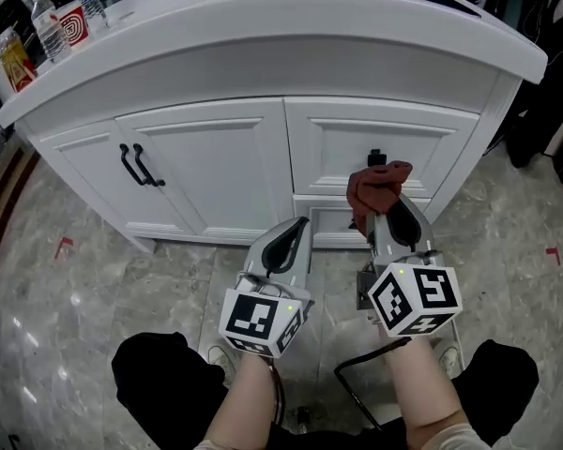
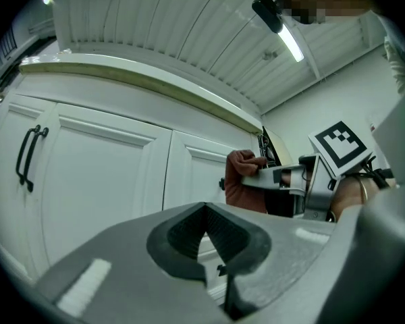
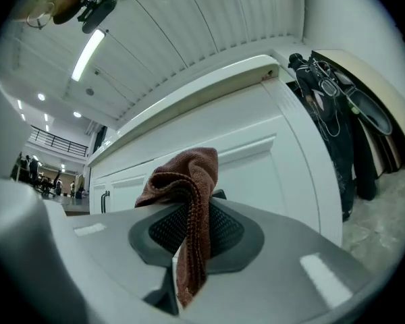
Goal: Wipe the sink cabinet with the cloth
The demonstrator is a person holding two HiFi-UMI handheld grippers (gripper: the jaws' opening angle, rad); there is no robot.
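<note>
Currently right tongs (image 3: 189,231) clamped on cloth (image 3: 186,174), near sink cabinet (image 1: 216,162); left tongs (image 2: 206,238) closed together, empty.

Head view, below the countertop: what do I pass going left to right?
Red floor mark → black door handles → left gripper → cloth → second red floor mark.
</note>
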